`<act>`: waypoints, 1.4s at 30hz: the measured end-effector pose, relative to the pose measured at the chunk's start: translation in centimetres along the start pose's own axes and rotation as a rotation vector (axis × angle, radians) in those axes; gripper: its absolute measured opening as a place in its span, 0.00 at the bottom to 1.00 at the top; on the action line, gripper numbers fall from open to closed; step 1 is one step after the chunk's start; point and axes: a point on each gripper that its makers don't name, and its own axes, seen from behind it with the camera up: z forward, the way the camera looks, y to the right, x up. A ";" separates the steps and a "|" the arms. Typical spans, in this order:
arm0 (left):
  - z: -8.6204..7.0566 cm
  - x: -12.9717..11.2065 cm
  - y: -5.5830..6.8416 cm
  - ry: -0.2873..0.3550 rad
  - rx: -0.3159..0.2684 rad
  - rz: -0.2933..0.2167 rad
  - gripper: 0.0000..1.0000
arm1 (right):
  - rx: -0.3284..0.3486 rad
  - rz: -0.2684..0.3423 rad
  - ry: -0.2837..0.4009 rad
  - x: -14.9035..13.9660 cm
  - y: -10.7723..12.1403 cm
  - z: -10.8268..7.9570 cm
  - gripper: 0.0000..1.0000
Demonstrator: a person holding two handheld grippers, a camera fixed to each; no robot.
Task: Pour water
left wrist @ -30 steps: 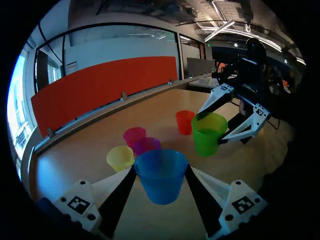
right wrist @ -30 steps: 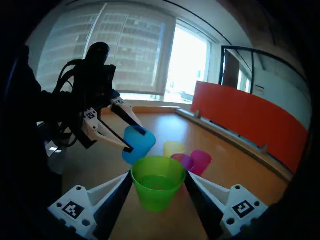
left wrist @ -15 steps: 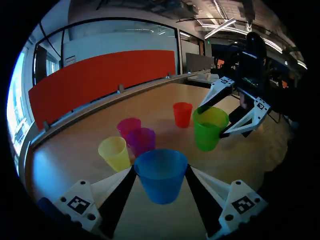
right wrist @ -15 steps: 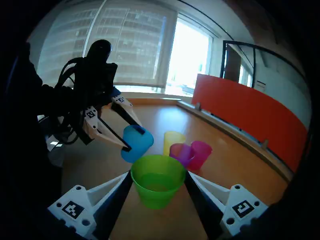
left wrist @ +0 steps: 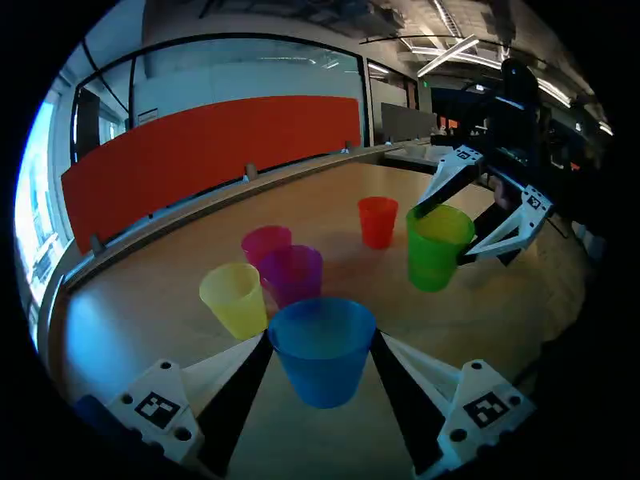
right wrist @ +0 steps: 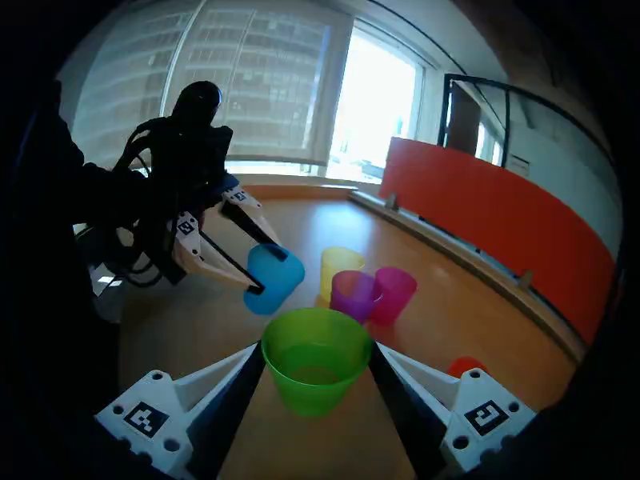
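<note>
A: What is different from a second ago?

B: Both held cups are higher off the bench (left wrist: 144, 320). The left gripper (left wrist: 320, 336) is clamped on the blue cup (left wrist: 322, 364) and the right gripper (right wrist: 316, 348) on the green cup (right wrist: 316, 400). In the left gripper view the yellow cup (left wrist: 234, 298), purple cup (left wrist: 293, 274), pink cup (left wrist: 266, 242) and orange cup (left wrist: 377, 221) on the bench show more fully than before.

A: And the two held cups themselves?

B: The green cup has drifted a little farther from the blue cup. They are apart, not touching. In the right gripper view the blue cup leans slightly, while the green cup is upright with water (right wrist: 312, 374) low inside it.

A: So where does the pour stand?

B: Not begun, I judge. The lift looks like setting up, and the green rim would have to come over the blue cup and tip.

A: Any writing?

B: None I can read. There are square black-and-white markers (left wrist: 156, 406) on the gripper fingers and a small sign (left wrist: 146, 116) on the glass wall, too small to make out.
</note>
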 end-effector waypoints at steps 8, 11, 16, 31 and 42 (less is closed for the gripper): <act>0.9 -0.4 -0.2 -0.004 0.006 -0.010 0.87 | -0.009 0.006 -0.012 -0.6 0.4 -0.4 0.94; 1.1 -0.7 -0.3 -0.012 0.005 -0.012 0.87 | -0.015 0.008 -0.018 -0.9 0.6 -0.5 0.94; 1.3 -1.4 -0.6 -0.029 0.006 -0.018 0.87 | -0.022 0.017 -0.022 -1.3 0.9 -0.8 0.94; 0.7 -2.1 -0.6 -0.050 0.007 -0.004 0.88 | -0.038 0.024 -0.037 -2.3 1.8 -1.1 0.94; -0.1 -2.9 -0.7 -0.070 0.011 -0.005 0.88 | -0.049 0.028 -0.050 -3.0 2.3 -1.5 0.94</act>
